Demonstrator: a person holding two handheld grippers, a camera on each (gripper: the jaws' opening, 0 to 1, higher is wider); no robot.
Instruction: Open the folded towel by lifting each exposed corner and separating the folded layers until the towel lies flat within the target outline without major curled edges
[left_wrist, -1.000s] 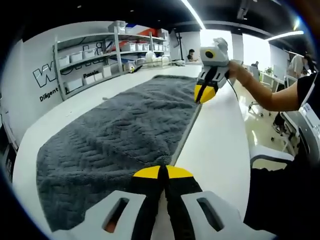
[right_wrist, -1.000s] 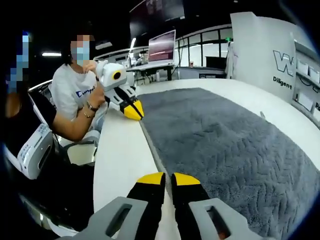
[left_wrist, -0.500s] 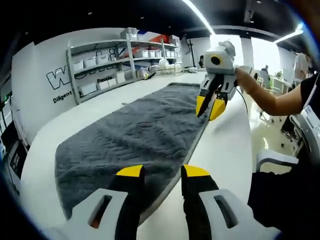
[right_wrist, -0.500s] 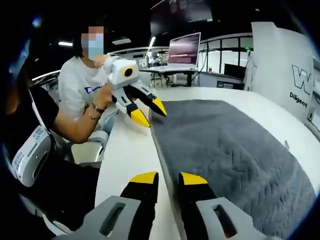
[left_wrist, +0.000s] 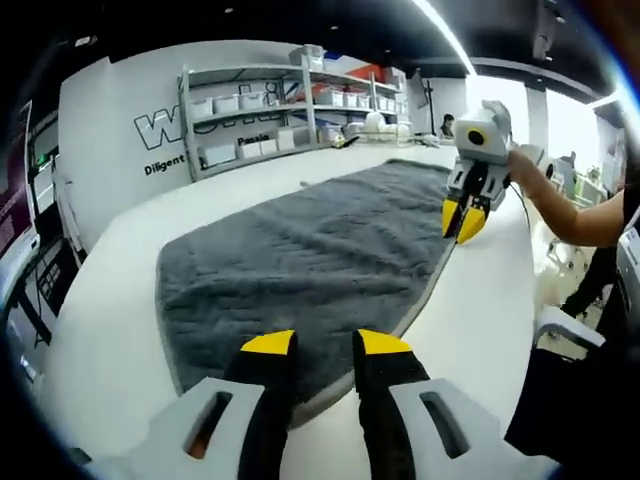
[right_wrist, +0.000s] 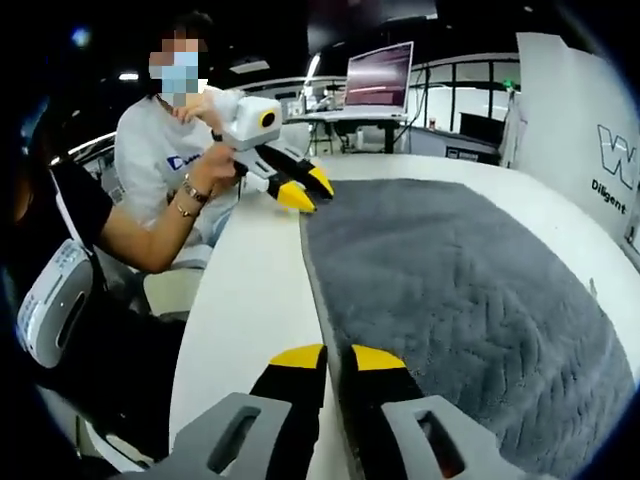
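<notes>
Spreading looks done: the gray towel (left_wrist: 300, 250) lies flat along the white table's (left_wrist: 110, 330) near edge. Left gripper (left_wrist: 325, 345) and right gripper (right_wrist: 325, 357) hover spread, holding nothing. Next, check for curled edges.

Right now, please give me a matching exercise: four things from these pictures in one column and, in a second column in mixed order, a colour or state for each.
Column one:
1. towel
2. left gripper
3. shelves
4. screen

Column two:
A. lit pink
B. grey, spread flat
C. holds white boxes
D. fingers apart

Pairs: 1-B, 2-D, 3-C, 4-A
</notes>
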